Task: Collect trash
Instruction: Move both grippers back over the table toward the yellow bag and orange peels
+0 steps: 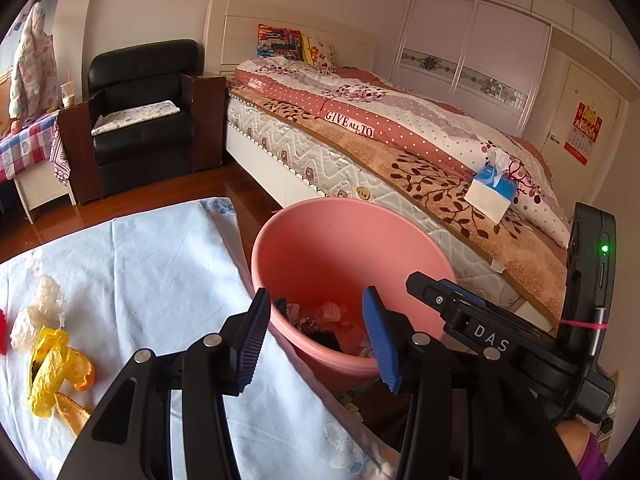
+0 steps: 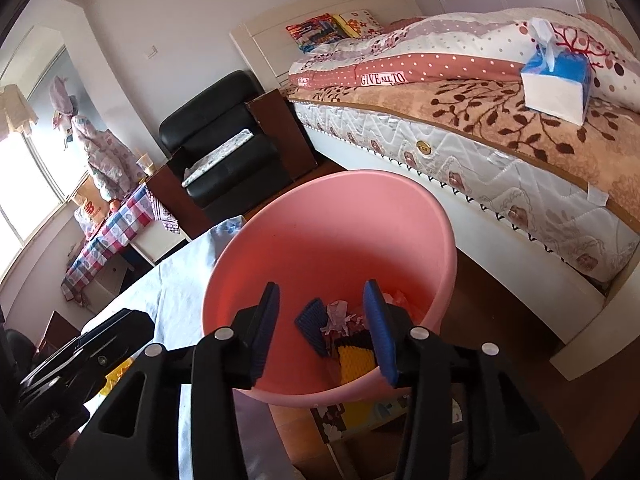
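Claws hanging empty over the pink bin (image 2: 328, 240).

Left claw (image 1: 320, 340) and right claw (image 2: 326, 328) are both standing wide with nothing between their blue pads, pointing down into the bin, where crumpled paper scraps (image 2: 340, 314), a dark ridged piece (image 2: 314, 330) and a yellow ridged piece (image 2: 354, 362) are lying at the bottom. Bin is sitting just beside the cloth-covered tabletop (image 1: 160, 264), where a yellow plastic bag (image 1: 50, 368), orange peel (image 1: 72, 410) and white foam netting (image 1: 38, 312) are waiting on the left. Beyond, a tissue box (image 1: 494, 196) is resting on the bed (image 1: 400, 152).
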Motion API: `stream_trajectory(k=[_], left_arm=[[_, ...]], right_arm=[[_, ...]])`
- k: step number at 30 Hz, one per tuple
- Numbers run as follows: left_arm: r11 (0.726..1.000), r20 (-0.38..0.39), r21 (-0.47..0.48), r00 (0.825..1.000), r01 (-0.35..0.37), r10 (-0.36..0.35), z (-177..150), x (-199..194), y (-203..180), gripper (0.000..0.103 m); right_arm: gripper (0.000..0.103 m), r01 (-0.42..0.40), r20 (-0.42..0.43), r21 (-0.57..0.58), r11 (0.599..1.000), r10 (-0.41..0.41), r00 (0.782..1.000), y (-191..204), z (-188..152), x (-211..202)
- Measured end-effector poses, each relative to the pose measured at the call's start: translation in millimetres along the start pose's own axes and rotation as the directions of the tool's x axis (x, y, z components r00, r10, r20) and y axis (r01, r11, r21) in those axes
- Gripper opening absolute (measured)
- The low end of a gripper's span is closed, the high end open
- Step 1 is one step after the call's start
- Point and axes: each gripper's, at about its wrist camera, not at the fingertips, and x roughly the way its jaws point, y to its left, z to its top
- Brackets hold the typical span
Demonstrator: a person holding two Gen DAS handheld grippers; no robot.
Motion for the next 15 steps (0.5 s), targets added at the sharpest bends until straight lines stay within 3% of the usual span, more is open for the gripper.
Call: stream_trajectory(k=[15], left_arm=[[0.999,0.026,-0.037,0.999,-0.024,0.025,-5,-29,21,0.047]], right_arm=[[0.045,-0.031,0.014,-0.072,0.997,0.032,0.999,33,-3,-19]])
